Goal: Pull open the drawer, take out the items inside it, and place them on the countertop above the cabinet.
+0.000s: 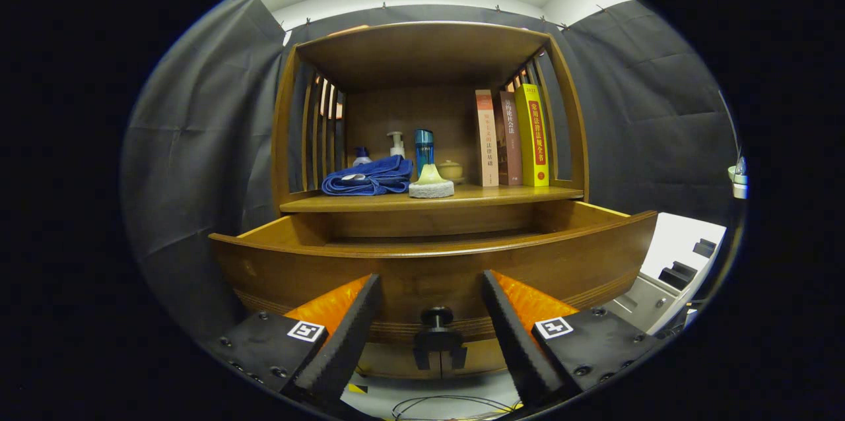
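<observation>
A wooden cabinet stands ahead with its drawer (pixel 429 262) pulled out toward me. The drawer's inside is hidden behind its curved front panel. A small dark knob (pixel 437 317) sticks out of the front panel, low and in the middle. My gripper (pixel 432 289) is open, its two fingers spread to either side of the knob without touching it. On the countertop (pixel 502 195) above the drawer lie a folded blue towel (pixel 367 178) and a pale scrubber on a white sponge (pixel 431 183).
At the back of the countertop stand two pump bottles (pixel 395 144), a blue tumbler (pixel 424 147) and a small lidded pot (pixel 451 170). Three books (pixel 511 137) stand upright on the right. Slatted side panels and a top board enclose the countertop. A white unit (pixel 673 262) sits to the right.
</observation>
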{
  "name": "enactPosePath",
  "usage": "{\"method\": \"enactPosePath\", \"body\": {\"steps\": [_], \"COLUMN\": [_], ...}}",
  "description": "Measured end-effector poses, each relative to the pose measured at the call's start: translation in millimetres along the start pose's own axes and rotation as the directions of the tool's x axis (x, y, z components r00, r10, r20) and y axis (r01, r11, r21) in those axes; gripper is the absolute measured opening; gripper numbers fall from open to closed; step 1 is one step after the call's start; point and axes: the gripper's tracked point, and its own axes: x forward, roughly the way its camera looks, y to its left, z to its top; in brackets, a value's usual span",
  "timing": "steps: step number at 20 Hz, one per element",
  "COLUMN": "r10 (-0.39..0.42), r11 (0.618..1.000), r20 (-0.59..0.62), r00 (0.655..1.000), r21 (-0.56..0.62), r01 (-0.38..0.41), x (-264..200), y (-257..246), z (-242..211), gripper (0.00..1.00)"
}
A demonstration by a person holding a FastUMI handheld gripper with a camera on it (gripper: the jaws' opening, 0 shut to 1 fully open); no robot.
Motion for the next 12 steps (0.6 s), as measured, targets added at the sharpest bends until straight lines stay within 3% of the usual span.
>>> {"method": "enactPosePath", "body": {"steps": [4,12], "r10": [0.006,0.005], "r11": [0.999,1.0], "r20": [-0.016,-0.008], "r00": [1.0,1.0], "r21": [0.053,0.025], "r01": [-0.005,-0.005], "x": [8,25], "y": [2,3], "z": [-9,-3], "gripper": [0.99,0.98]}}
